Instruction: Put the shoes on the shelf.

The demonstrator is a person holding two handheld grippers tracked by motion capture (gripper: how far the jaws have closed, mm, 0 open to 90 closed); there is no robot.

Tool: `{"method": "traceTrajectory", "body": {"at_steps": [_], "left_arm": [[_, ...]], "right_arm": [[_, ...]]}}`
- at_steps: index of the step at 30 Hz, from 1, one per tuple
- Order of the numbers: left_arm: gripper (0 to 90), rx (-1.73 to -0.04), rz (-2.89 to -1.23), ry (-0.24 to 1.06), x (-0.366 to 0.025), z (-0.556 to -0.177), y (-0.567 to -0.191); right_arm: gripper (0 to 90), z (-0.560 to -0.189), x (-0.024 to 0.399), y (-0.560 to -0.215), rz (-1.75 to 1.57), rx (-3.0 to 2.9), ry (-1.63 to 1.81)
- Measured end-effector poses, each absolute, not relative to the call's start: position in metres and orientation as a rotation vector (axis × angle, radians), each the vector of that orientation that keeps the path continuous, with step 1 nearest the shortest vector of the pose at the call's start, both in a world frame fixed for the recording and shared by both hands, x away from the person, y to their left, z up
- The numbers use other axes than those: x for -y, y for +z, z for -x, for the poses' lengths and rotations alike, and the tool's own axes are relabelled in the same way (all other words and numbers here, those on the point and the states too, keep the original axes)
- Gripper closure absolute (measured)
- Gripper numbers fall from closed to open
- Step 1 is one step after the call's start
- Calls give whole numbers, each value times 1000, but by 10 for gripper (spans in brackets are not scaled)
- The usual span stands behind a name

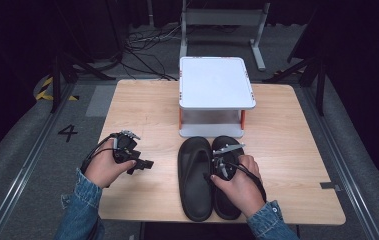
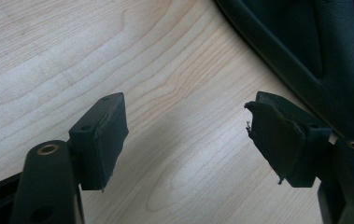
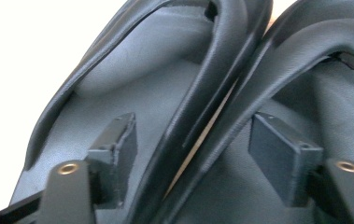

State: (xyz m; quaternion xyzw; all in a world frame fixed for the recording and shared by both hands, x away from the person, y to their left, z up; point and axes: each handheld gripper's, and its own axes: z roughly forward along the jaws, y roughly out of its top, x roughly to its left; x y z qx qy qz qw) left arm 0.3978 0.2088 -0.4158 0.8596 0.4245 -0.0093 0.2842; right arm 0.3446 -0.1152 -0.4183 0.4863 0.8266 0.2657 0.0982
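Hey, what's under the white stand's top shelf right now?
Under the white stand top, a grey lower shelf shows bare along its front edge; the top hides the rest. Two black sandals lie in front.

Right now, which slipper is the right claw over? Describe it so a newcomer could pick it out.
Start at the white two-tier stand at the far side of the wooden table. Directly in front of it lie two black slippers side by side, touching. The one meant is the right slipper, under the open right claw; the left slipper lies uncovered.
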Motion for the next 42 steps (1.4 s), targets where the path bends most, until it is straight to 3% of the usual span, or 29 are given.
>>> {"method": "traceTrajectory", "body": {"at_steps": [3, 4, 10, 11, 18, 29, 42], "left_arm": [[282, -1134, -2302, -29, -207, -399, -416], [282, -1134, -2307, -35, -207, -399, -418], [282, -1141, -2311, -41, -207, -399, -420], [282, -1141, -2311, -39, -207, -399, -420], [282, -1149, -2308, -38, -208, -397, -419], [282, -1156, -2300, -30, -212, -396, -419], [282, -1171, -2299, -25, -216, -394, -421]], "right_arm": [[337, -349, 110, -424, -1425, -2431, 747], [403, -352, 110, -428, -1422, -2417, 743], [548, -351, 113, -429, -1445, -2420, 763], [611, -350, 113, -428, -1428, -2418, 755], [750, -349, 114, -428, -1437, -2409, 784], [755, -352, 120, -420, -1459, -2372, 813], [755, -390, 141, -392, -1610, -2201, 946]]}}
